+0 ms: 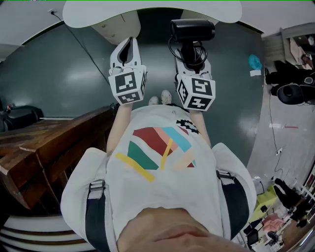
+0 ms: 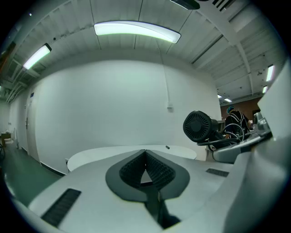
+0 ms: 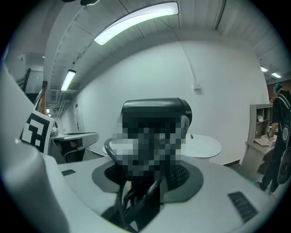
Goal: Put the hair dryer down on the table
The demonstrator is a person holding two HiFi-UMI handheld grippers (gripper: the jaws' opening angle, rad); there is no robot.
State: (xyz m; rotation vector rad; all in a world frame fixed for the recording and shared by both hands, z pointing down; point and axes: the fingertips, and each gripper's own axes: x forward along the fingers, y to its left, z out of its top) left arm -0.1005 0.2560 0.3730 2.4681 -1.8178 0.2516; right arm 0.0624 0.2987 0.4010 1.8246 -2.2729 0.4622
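Note:
The black hair dryer stands upright in my right gripper, whose jaws are shut on its handle, with its coiled cord hanging beside the grip. In the right gripper view its body fills the middle, above the jaws. My left gripper is held level beside it, shut and holding nothing. From the left gripper view the dryer's round rear grille shows at the right. The round white table lies just ahead of both grippers, its bare top showing past the shut pads.
A dark wooden bench stands at my left. Black gear and a shelf sit at the far right, near a teal object. A cable runs across the grey-green floor. A person stands at the right.

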